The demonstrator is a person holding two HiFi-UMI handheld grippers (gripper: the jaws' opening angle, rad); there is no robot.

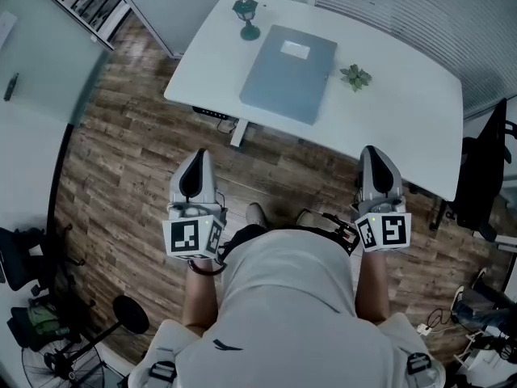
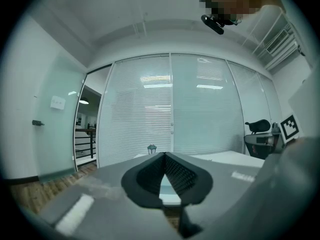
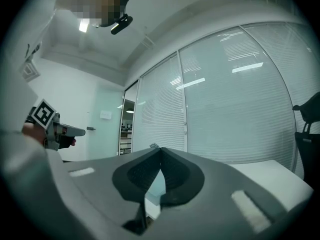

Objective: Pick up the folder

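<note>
Head view: grippers [image 1: 196, 162] [image 1: 371, 158] level; apart (fingers [image 2: 177, 174] together)

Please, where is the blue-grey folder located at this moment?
In the head view, the flat blue-grey folder lies on the white table, between a small dark green lamp ornament on its left and a tiny green plant on its right.

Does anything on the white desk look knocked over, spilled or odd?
Nothing stands out: the folder lies flat on the desk, with a little lantern and a small plant beside it. No spill shows.
</note>
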